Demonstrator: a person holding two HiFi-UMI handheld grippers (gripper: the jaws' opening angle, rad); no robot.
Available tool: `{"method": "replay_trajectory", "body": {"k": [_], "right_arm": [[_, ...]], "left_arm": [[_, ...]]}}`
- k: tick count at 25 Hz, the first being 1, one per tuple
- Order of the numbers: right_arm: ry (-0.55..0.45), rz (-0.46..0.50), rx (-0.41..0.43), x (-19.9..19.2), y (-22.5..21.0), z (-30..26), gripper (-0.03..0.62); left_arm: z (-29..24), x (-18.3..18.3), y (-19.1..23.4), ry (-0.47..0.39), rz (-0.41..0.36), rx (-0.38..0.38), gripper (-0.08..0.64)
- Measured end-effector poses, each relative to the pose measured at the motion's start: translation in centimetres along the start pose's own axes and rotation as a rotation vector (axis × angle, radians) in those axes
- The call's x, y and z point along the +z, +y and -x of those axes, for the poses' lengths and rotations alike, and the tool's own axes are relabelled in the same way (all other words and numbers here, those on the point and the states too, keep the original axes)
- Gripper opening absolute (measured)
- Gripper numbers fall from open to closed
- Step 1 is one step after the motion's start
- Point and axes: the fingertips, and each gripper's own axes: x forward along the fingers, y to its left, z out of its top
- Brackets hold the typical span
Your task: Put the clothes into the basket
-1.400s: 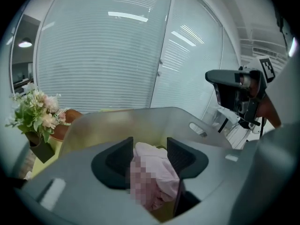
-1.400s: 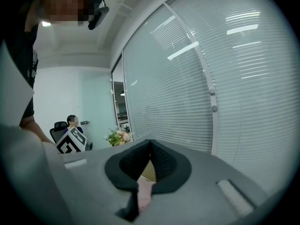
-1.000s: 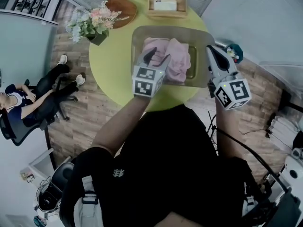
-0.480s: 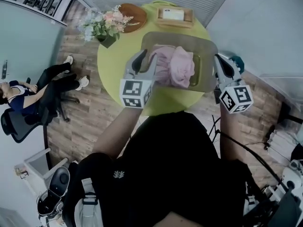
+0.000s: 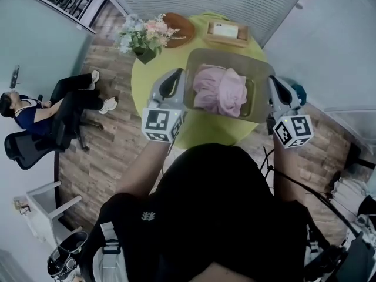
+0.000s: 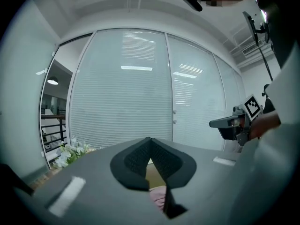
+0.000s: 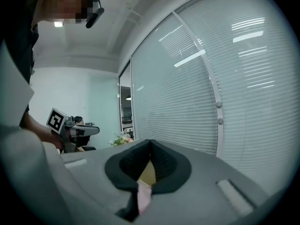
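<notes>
Head view: the pink clothes (image 5: 222, 90) lay bunched inside the shallow tan basket (image 5: 235, 59), which stood on the round yellow-green table (image 5: 202, 133). I had the left gripper (image 5: 175, 75) raised just beside the basket's left rim, apart from the cloth, and the right gripper (image 5: 275, 82) just beside the right rim, so the basket sat between the two. In the left gripper view the jaws had just been closing and now met at their ribbed tips with nothing clamped between them. Only a sliver of pink cloth and tan basket showed through the slot below the tips. In the right gripper view the jaws likewise stood together at the tips, with a narrow pink strip visible in the slot beneath them. I could not tell there whether that strip lay beyond the jaws, but the head view showed no cloth hanging from this gripper. Each gripper appeared at the edge of the other's view. At the table's far edge stood a bunch of flowers (image 5: 144, 33), a round brown disc (image 5: 182, 28) and a small wooden tray (image 5: 226, 31) holding a white box. A person (image 5: 35, 113) sat in an office chair on the wooden floor at left, well apart from the table.
</notes>
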Motion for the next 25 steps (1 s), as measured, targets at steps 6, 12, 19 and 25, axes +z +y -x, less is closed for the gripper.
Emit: {"method": "replay_trajectory", "body": {"k": [6, 12, 19, 25], "right_arm": [[-0.008, 0.038, -0.014, -0.2, 0.1, 0.0, 0.002], [-0.004, 0.035, -0.014, -0.7, 0.1, -0.3, 0.002], [-0.005, 0.042, -0.020, -0.7, 0.0, -0.3, 0.002], [-0.005, 0.047, -0.007, -0.6, 0.3, -0.7, 0.002]], "left_arm": [[0.8, 0.0, 0.5, -0.004, 0.002, 0.015, 0.008], [1.3, 0.5, 1.8, -0.018, -0.007, 0.043, 0.008], [1.7, 1.1, 2.0, -0.041, 0.000, 0.047, 0.008], [1.9, 0.9, 1.9, -0.025, 0.010, 0.043, 0.008]]}}
